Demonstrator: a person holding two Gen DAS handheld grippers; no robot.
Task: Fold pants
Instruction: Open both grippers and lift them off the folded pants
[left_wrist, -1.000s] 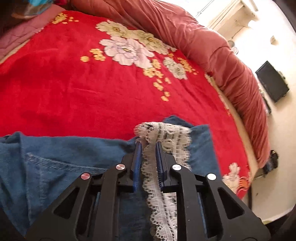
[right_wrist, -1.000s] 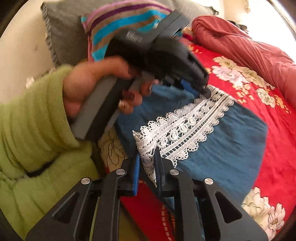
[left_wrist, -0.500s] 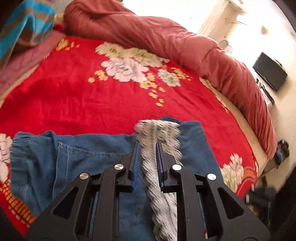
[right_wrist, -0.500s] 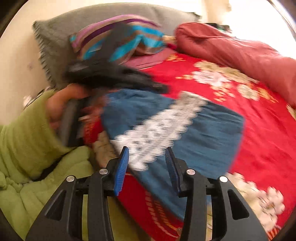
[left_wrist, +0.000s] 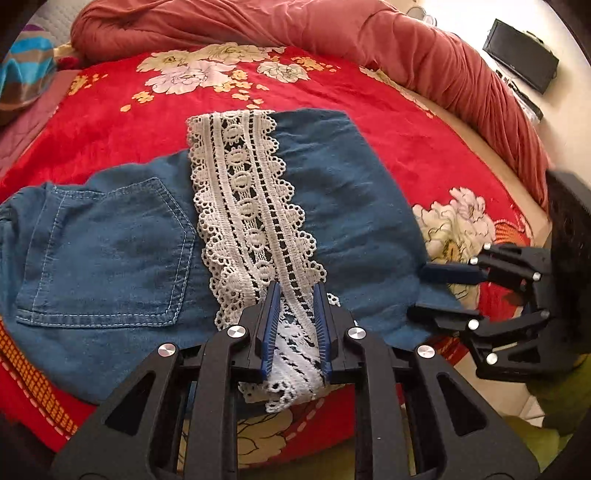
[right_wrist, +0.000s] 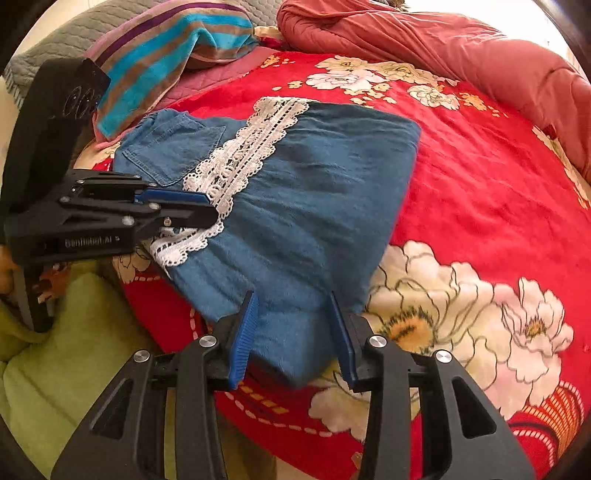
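Folded blue denim pants (left_wrist: 332, 206) lie flat across a red floral bedspread (left_wrist: 110, 122), close to the near edge of the bed. A broad band of white lace trim (left_wrist: 251, 206) runs from the far edge of the fold to the near one, where its end hangs just over the side. A stitched back pocket (left_wrist: 110, 251) faces up to the left of the lace; to its right the denim is plain and lightly creased.

The left gripper (left_wrist: 293, 325) sits low over the near end of the lace, its blue-padded fingers (left_wrist: 267, 325) spread a little, one on either side of the strip. The lace lies loose in the gap, and neither pad presses on it. From the right wrist camera the same tool (right_wrist: 207, 208) reaches in from the left, level with the bedspread, tips at the lace edge.

The right gripper (right_wrist: 291, 332) hovers at the near right corner of the pants, fingers (right_wrist: 242, 339) spread wide with the denim corner between them, not clamped. In the left wrist view it (left_wrist: 443, 291) enters from the right, tips at the cloth's edge.

A rust-red quilt (left_wrist: 369, 33) is bunched along the far side of the bed, and a striped towel (right_wrist: 177, 44) lies over a grey pillow (right_wrist: 55, 40) at its head. A black box (left_wrist: 521, 55) sits on the floor beyond. A green sleeve (right_wrist: 55, 350) shows at the bed's near edge.
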